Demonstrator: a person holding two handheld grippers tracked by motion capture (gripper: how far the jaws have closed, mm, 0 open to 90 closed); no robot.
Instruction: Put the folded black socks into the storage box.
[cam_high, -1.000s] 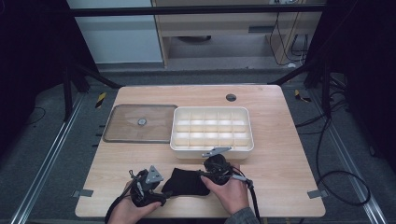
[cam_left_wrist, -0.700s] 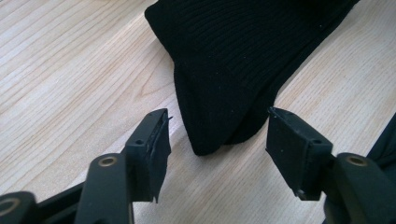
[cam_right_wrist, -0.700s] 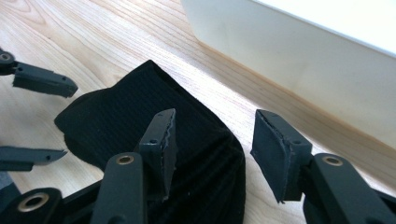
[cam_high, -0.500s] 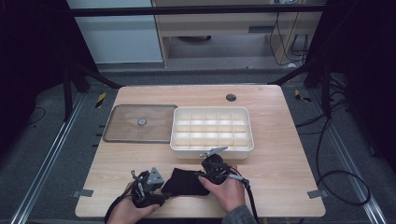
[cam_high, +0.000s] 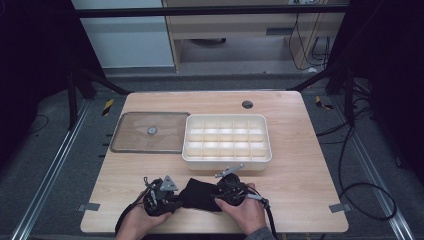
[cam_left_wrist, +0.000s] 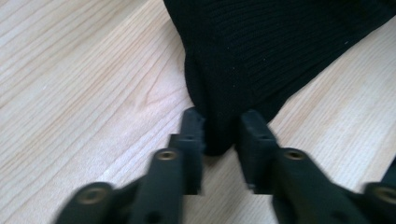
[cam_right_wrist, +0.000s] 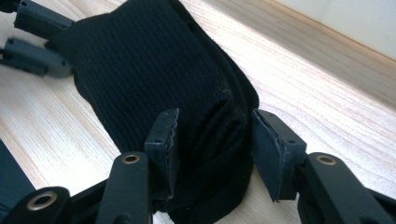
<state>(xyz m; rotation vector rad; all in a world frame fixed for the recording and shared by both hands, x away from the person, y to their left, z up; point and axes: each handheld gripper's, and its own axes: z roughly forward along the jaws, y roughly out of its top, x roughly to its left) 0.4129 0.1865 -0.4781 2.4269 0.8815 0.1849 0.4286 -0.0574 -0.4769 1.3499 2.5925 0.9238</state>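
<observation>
Left gripper (cam_left_wrist: 223, 135) just closed, pinching black sock (cam_left_wrist: 280, 51); right gripper (cam_right_wrist: 212, 140) probably clamped (gap beside one pad). Could slip free, thin hold.

1. my left gripper (cam_high: 167, 197) sits at the left end of the black knit cloth (cam_high: 200, 194), its jaws just closing on it;
2. my right gripper (cam_high: 225, 192) is at the right end;
3. a white divided tray (cam_high: 227, 159) lies just beyond; the clear lid (cam_high: 135, 137) beside it on the table (cam_high: 300, 165)
</observation>
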